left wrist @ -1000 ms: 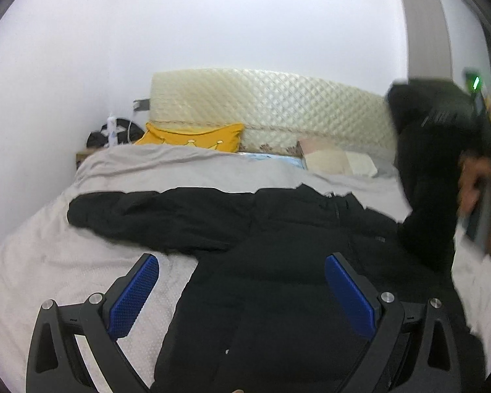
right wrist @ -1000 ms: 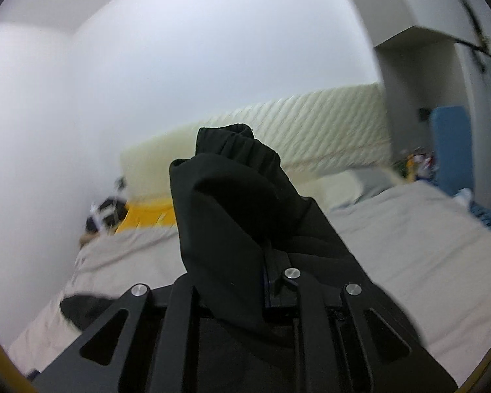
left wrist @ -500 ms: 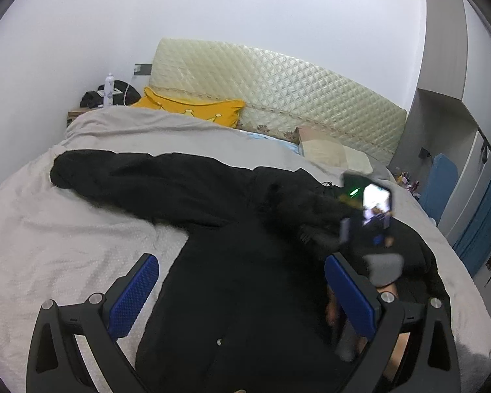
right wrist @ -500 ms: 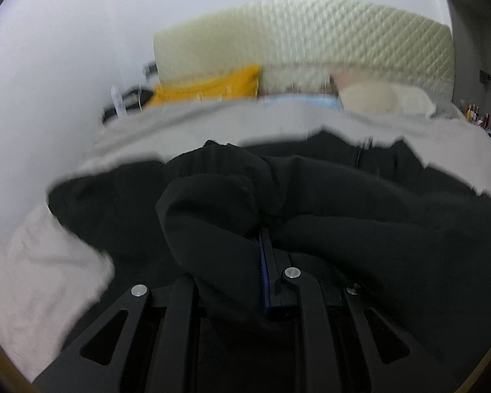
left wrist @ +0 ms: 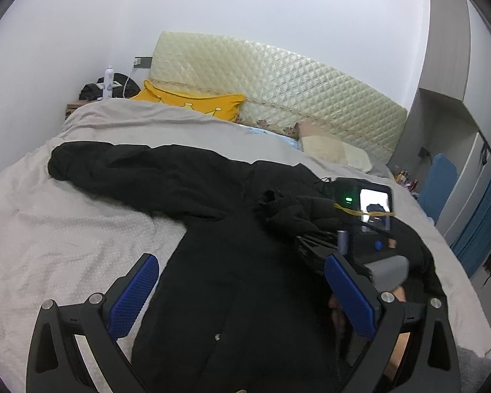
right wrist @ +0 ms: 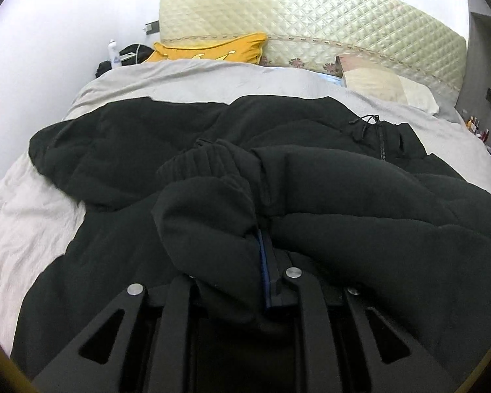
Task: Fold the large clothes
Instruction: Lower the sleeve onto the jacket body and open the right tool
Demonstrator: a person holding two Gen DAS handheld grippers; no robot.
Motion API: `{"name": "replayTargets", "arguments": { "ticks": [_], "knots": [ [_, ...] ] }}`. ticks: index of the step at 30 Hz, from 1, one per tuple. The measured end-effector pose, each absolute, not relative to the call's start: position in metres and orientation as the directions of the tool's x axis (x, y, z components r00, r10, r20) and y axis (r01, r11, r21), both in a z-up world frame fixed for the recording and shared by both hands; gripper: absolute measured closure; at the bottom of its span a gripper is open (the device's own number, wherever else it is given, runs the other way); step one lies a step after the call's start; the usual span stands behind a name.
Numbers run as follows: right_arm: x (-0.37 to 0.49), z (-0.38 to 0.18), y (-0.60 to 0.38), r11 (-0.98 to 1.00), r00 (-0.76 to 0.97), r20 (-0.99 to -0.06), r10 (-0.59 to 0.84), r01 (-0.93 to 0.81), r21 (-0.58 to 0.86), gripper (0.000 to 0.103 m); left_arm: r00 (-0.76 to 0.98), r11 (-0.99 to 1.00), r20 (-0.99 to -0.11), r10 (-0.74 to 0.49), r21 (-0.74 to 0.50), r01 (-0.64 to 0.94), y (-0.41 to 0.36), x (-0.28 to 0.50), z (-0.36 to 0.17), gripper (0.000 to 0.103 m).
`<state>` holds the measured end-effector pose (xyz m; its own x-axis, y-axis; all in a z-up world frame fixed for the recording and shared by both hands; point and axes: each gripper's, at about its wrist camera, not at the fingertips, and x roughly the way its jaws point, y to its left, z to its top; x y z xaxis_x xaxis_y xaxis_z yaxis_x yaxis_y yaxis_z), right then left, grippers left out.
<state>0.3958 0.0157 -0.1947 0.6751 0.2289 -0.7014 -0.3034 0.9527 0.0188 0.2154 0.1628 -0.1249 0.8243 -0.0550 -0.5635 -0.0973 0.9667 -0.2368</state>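
Basically the black jacket (left wrist: 232, 262) lies spread on the bed (left wrist: 59, 229), front up, zipper line running down the middle. The right gripper (right wrist: 262, 255) is pinched on the right sleeve (right wrist: 209, 222) near its ribbed cuff (right wrist: 206, 160); its jaws are just starting to ease apart, fabric still between the pads. That sleeve sits folded across the chest. The left gripper (left wrist: 242, 294) is spread wide, nothing in it, hovering over the jacket's lower body.

Step in hand, as I read it: laying the right sleeve over the torso and letting go. To do it well: set the cuff flat on the chest before the release finishes, keep the sleeve straight and not bunched, then back the fingers out low so they don't drag the fabric. Padded cloth springs back, so a light press may help. Risk: cuff snagging on a pad and pulling the fold open.

Orientation: the jacket's long axis runs from the near edge of the bed toward the headboard (left wrist: 278, 91), collar end (right wrist: 373, 124) away from the cameras, hem nearest. The left sleeve (left wrist: 121, 167) is stretched out sideways toward the bed's left side, about crosswise to the body, not yet folded in.
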Motion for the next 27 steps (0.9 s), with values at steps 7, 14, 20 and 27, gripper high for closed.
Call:
{"name": "replayTargets", "arguments": {
  "ticks": [7, 14, 20, 27],
  "knots": [
    [0.372, -0.187, 0.020, 0.931, 0.667, -0.706, 0.238, -0.363, -0.029, 0.041, 0.828, 0.960, -0.557, -0.060, -0.259, -0.105, 0.166, 0.214, -0.121, 0.001],
    [0.349, -0.171, -0.006, 0.938, 0.689, -0.675, 0.263, -0.346, 0.012, 0.037, 0.819, 0.971, -0.571, -0.049, -0.220, -0.096, 0.155, 0.216, -0.124, 0.001],
    [0.316, -0.141, -0.056, 0.957, 0.733, -0.633, 0.250, -0.285, 0.047, 0.034, 0.822, 0.979, -0.565, -0.066, -0.197, -0.057, 0.132, 0.204, -0.119, 0.001],
    [0.257, -0.104, -0.121, 0.975, 0.806, -0.551, 0.216, -0.209, 0.077, 0.028, 0.842, 0.977, -0.537, -0.059, -0.205, -0.062, 0.120, 0.175, -0.105, 0.001]
  ]
}}
